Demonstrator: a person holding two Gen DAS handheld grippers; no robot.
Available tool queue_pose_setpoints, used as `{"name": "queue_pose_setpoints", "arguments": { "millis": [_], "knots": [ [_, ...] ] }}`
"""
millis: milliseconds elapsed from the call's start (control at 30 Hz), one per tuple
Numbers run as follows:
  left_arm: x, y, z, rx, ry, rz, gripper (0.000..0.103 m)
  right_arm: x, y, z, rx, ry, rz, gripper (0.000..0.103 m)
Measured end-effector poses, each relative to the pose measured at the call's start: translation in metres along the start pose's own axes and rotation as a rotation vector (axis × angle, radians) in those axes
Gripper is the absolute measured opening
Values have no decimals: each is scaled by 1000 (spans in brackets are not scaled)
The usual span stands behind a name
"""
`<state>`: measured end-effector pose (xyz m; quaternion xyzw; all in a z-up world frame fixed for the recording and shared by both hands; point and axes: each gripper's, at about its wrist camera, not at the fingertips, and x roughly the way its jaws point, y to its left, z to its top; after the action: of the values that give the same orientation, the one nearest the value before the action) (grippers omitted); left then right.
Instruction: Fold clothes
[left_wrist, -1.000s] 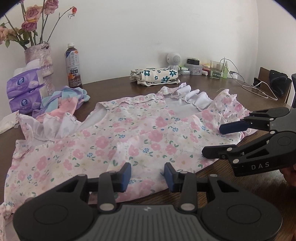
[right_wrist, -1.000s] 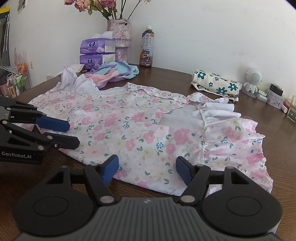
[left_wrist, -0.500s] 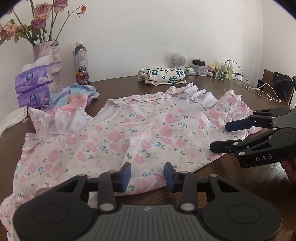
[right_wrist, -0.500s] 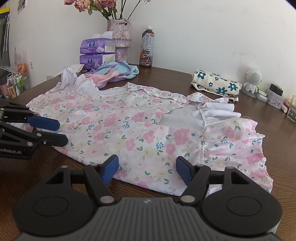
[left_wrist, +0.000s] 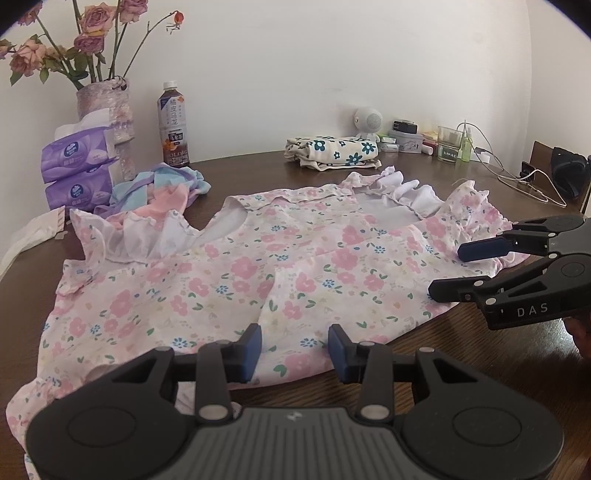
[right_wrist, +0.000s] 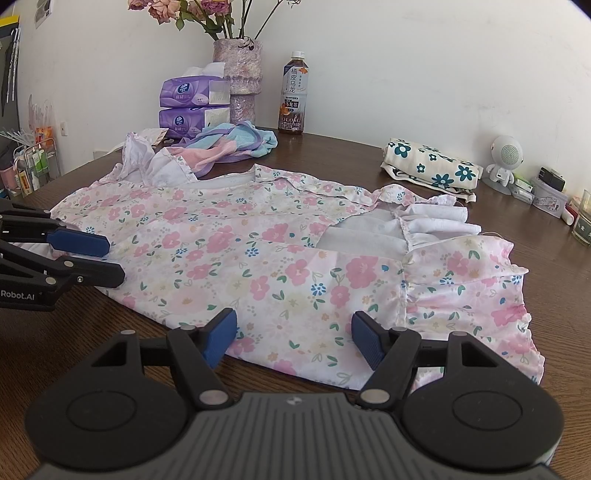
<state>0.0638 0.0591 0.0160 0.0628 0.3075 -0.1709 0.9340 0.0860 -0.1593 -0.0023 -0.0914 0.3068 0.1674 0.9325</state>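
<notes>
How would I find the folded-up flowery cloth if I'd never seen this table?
Start at the brown wooden table and look past the big pink flowered dress spread across it, toward the white wall. The folded cloth sits there beside a little round white robot-shaped gadget. It is cream with dark teal flowers, while the dress has pink ones.

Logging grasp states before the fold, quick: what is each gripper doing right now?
Left gripper: open, holding nothing, at the floral dress's near hem.
Right gripper: open, holding nothing, at the same hem.

Home room: wooden table (left_wrist: 258, 166), flower vase (left_wrist: 105, 107), tissue packs (left_wrist: 77, 168).
</notes>
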Motion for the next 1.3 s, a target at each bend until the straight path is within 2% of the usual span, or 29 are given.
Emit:
{"name": "queue_pose_setpoints", "arguments": {
  "millis": [533, 767, 1000, 1300],
  "knots": [
    [-4, 6, -3, -18, 4, 11, 39, 0, -1, 0, 1, 0, 1, 69],
    [-11, 8, -3, -53, -31, 22, 39, 1, -1, 0, 4, 1, 3, 69],
    [-11, -14, 13, -18, -94, -20, 39, 0, 0, 0, -1, 0, -1, 70],
    [16, -47, 26, 43, -44, -94, 39, 1, -5, 0, 27, 6, 21, 70]
  ]
}}
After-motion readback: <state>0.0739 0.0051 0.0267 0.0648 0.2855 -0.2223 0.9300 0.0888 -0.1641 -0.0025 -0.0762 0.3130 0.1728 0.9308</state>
